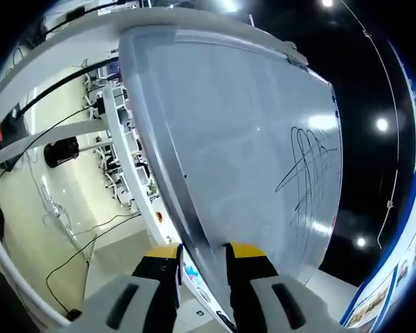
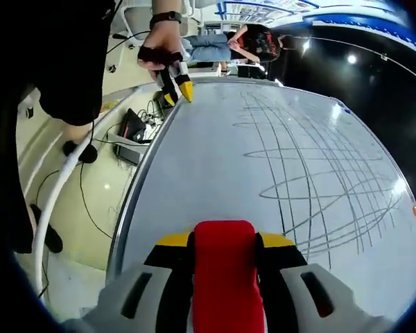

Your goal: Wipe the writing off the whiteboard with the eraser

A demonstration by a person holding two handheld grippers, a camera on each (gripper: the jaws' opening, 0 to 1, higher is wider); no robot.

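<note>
Here the right tool (image 2: 225, 239) is clamped on the red eraser (image 2: 225, 277), held just above the board (image 2: 215, 159) near its lower edge, below the scribbles (image 2: 319, 173). The left tool (image 1: 204, 253) straddles the board's edge (image 1: 173, 180), its jaws closed on the frame.

Found no readable words, numbers or brand marks anywhere. Saw only looping scribbled lines on the whiteboard (image 2: 284, 173), forming no letters. Noticed small coloured labels on the board's edge (image 1: 192, 272), too blurred to read.
</note>
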